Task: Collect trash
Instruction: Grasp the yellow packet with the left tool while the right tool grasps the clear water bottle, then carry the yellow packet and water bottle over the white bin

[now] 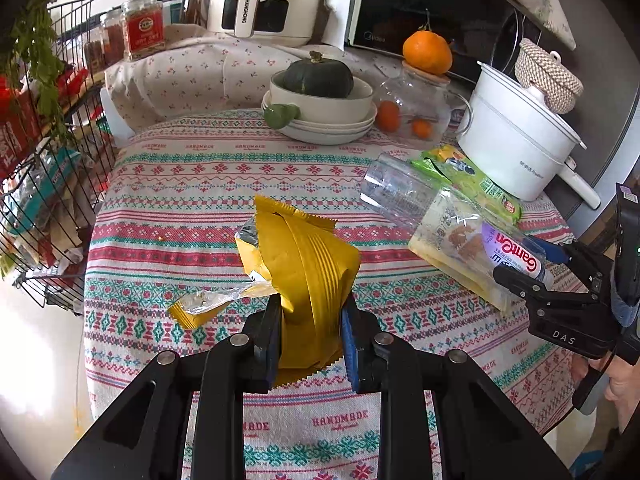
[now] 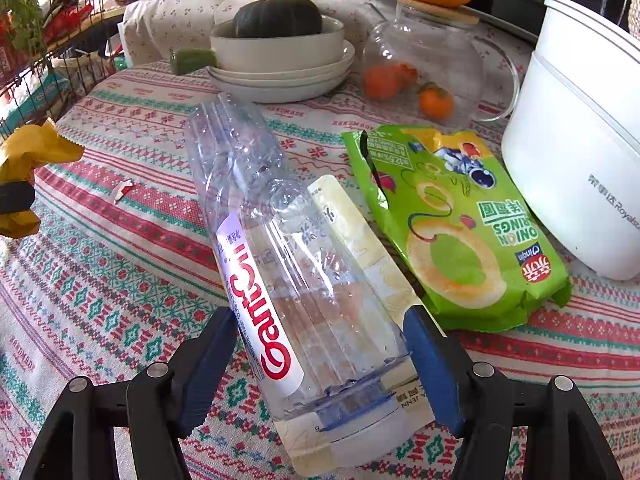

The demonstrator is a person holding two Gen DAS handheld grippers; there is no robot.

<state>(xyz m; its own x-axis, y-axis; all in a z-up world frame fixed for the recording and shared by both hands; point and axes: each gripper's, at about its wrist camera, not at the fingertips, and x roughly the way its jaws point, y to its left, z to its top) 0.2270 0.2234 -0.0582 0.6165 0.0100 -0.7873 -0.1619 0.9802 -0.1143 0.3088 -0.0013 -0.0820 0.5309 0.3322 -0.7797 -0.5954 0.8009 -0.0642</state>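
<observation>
In the left wrist view, a wire rack (image 1: 52,184) stuffed with packets fills the left edge of the frame. At lower centre the left gripper (image 1: 310,320) is clamped on a crumpled yellow wrapper (image 1: 304,264), both pads pressed into the foil, and the wrapper stands up off the patterned tablecloth (image 1: 168,208). A torn yellow strip (image 1: 200,306) sticks out to its left, low over the cloth. Above centre sits a dark green squash (image 1: 318,76) in a stack of cream bowls (image 1: 328,120), then a glass teapot (image 1: 416,108) with an orange (image 1: 427,52) on its lid. To the right of centre a clear plastic bottle (image 1: 452,220) lies tilted across a pale flat packet (image 1: 460,272), with a green snack bag (image 1: 468,180) behind and a white pot (image 1: 516,144) at upper right. The right gripper (image 1: 536,260) comes in from the right edge at the bottle's cap end.

In the right wrist view, the yellow wrapper (image 2: 28,168) shows at the left edge. At lower centre the right gripper (image 2: 316,344) straddles the bottle (image 2: 288,264) near its neck; the left pad touches the label, while the right pad lies beside the bottle wall, and whether it presses there cannot be told. The green bag (image 2: 452,232) lies flat just to the right, and the pot (image 2: 580,152) is at the right edge.
</observation>
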